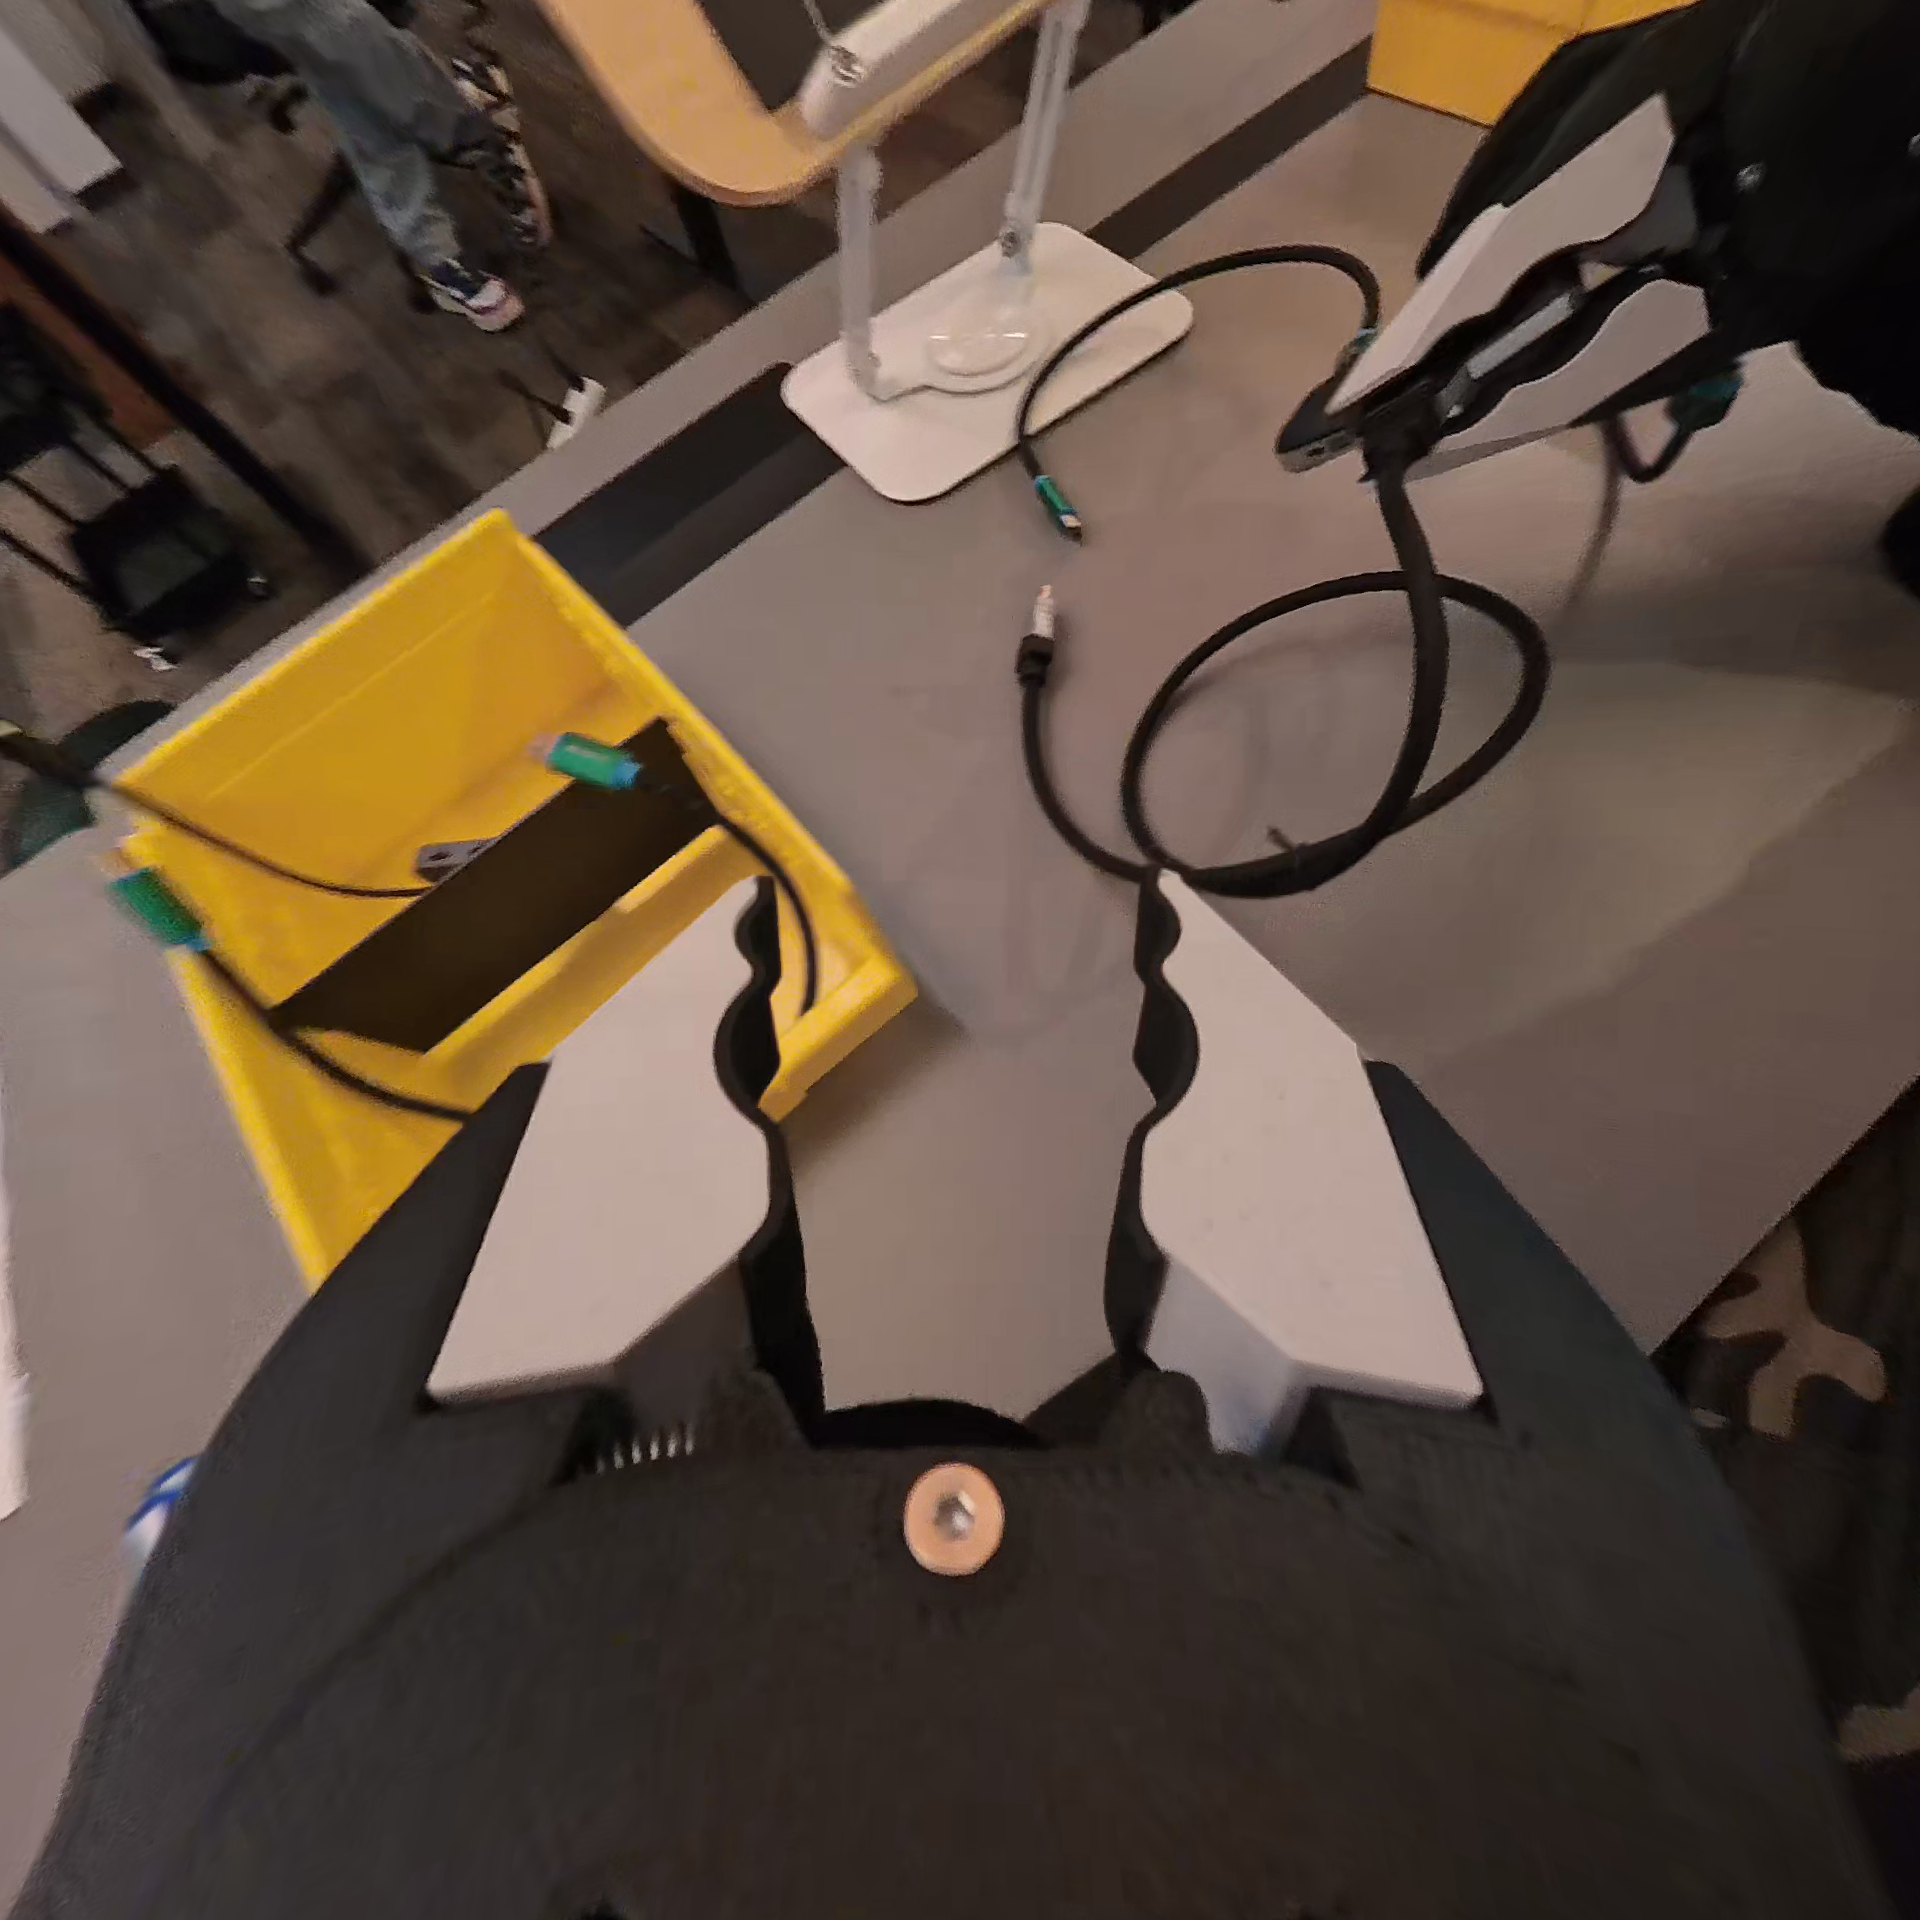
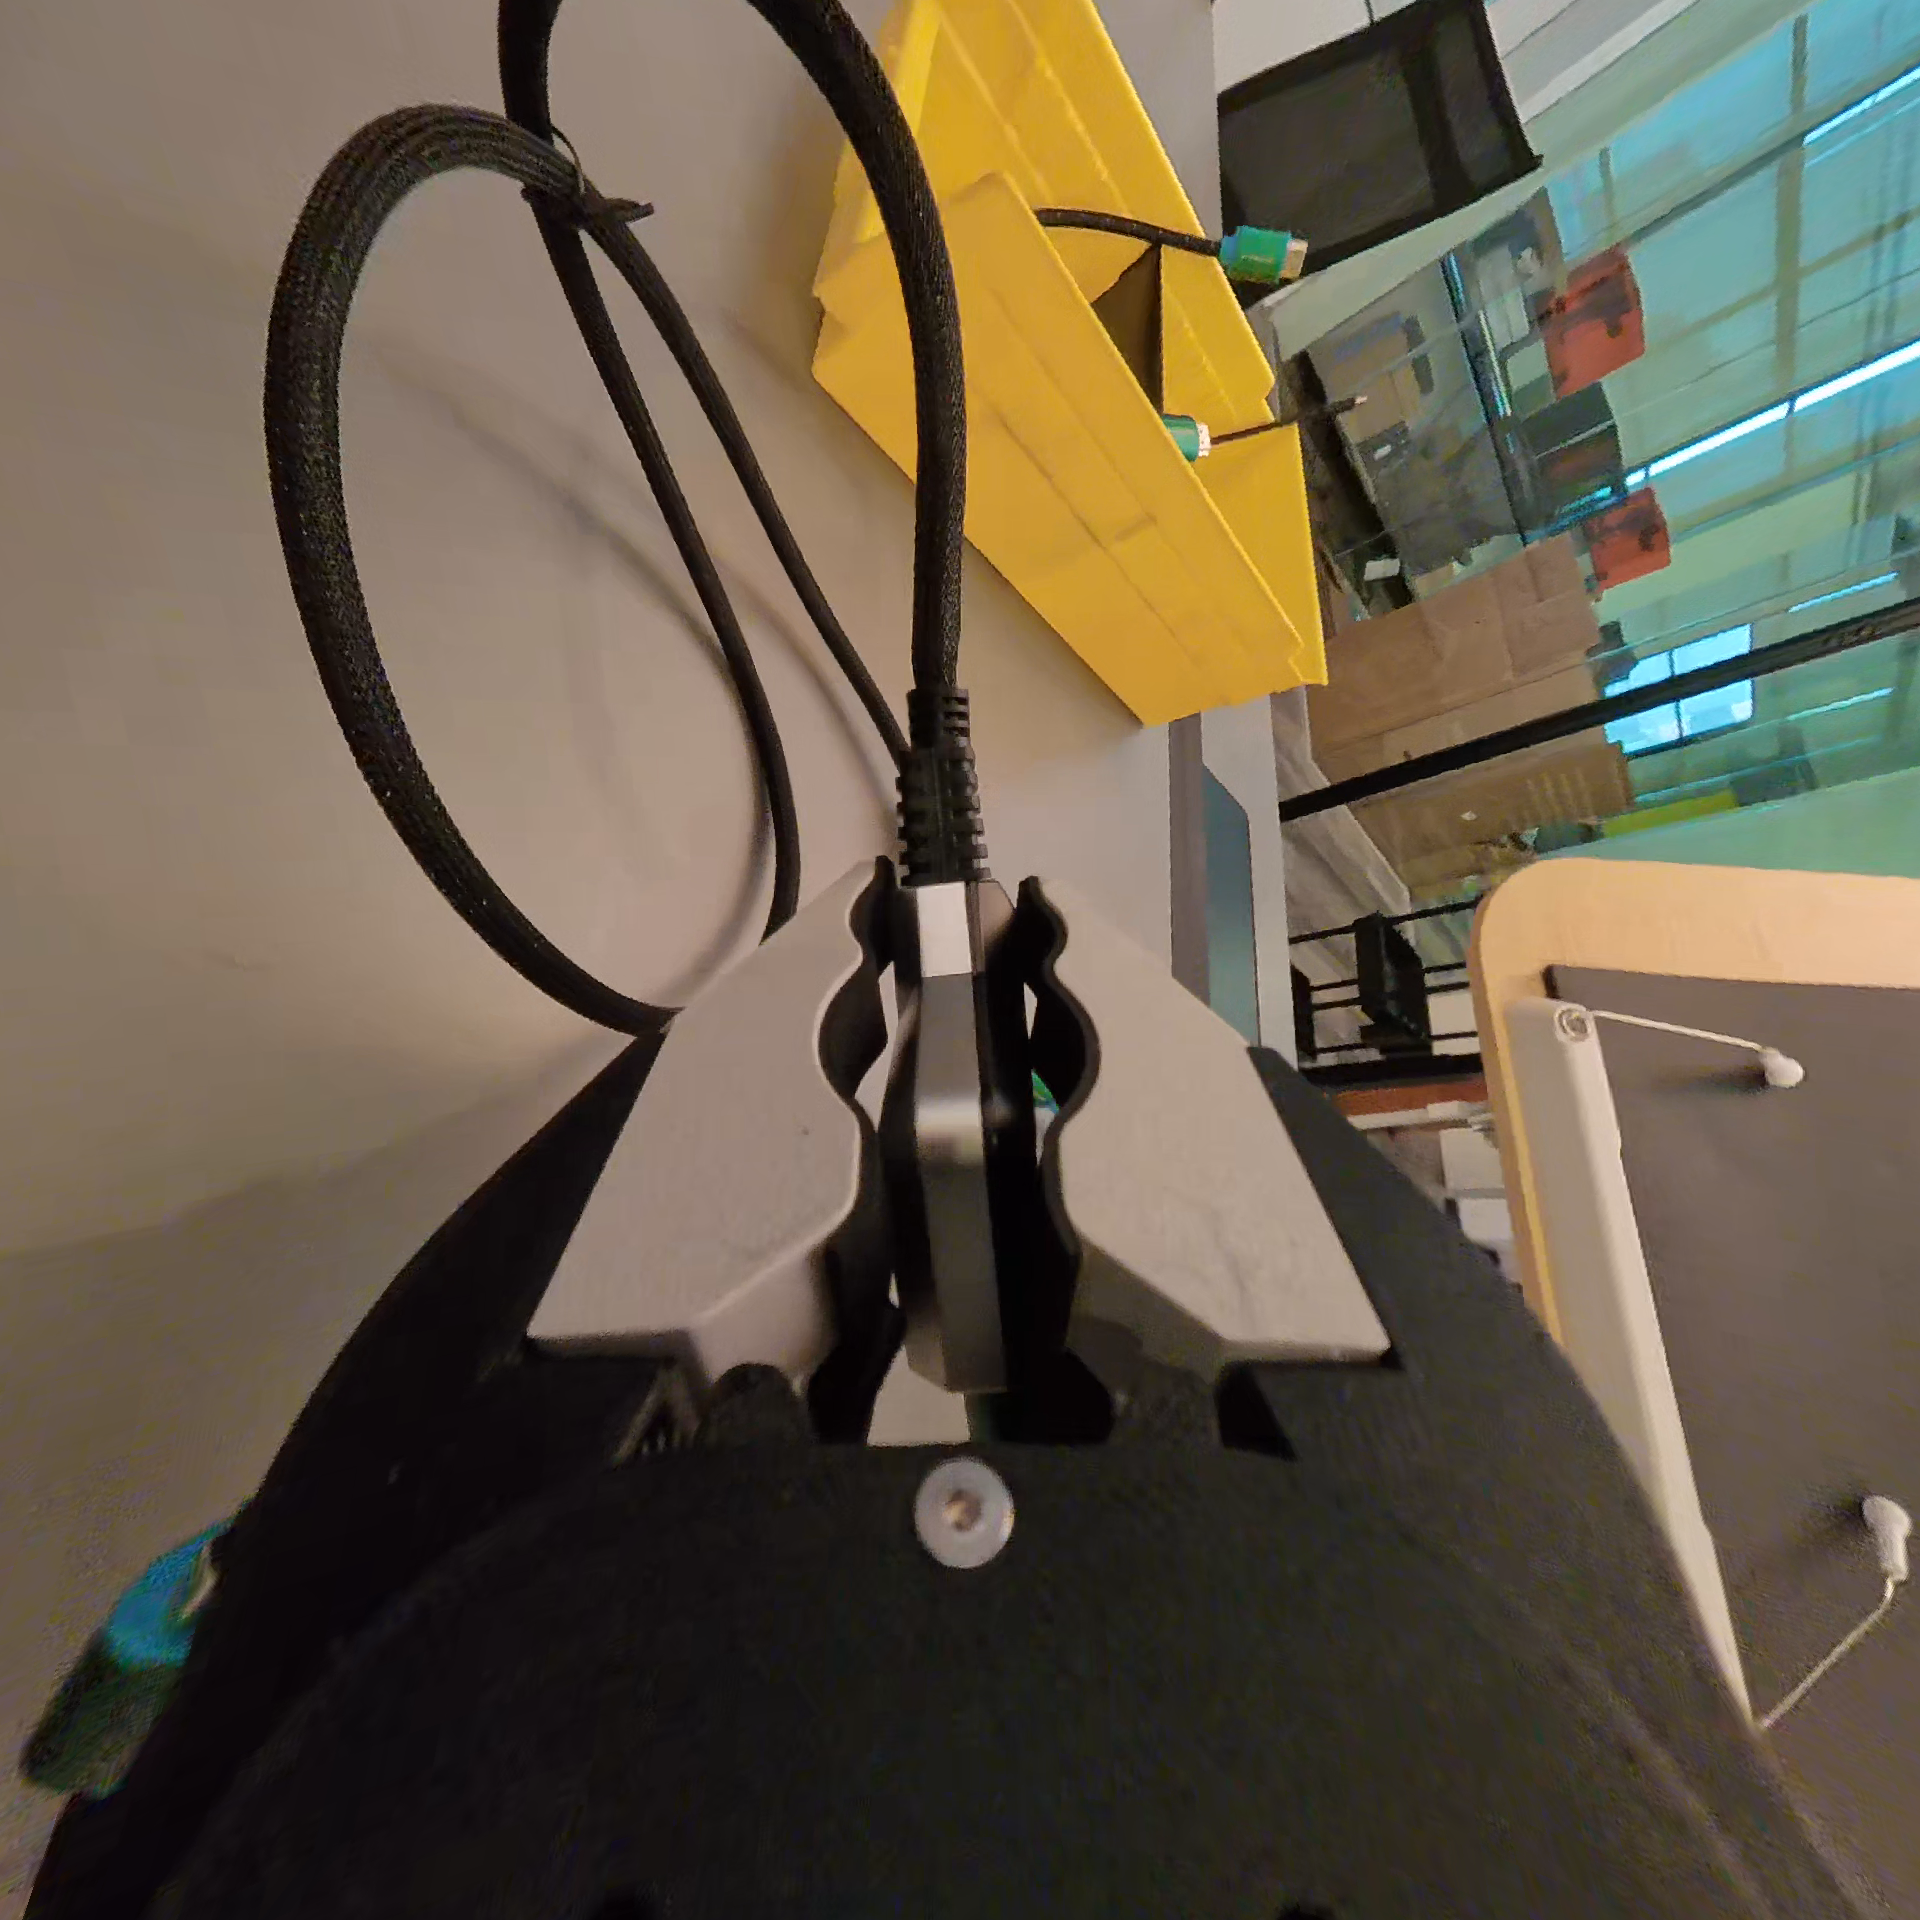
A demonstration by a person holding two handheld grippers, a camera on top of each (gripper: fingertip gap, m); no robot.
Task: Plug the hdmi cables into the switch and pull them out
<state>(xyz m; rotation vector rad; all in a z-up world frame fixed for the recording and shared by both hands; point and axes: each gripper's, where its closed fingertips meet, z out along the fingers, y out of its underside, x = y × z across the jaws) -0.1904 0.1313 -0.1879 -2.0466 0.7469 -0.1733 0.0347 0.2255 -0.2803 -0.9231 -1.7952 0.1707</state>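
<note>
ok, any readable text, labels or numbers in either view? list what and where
None readable in either view.
Switch, held in the right gripper: no markings on the sides that show.
Yellow bin: plain walls, no label visible.
Green cable plugs: too blurred to tell.
Lamp base: no print seen.
Boxes behind the glass in the right wrist view: too small to tell.

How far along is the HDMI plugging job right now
Early or mid-job, hard to say which. In hand: the right gripper is shut on the switch, held off the table with its thick braided cable attached. The left gripper is open and empty. Left: two green-ended plugs lie in the yellow bin, one lies loose by the lamp base.
</note>
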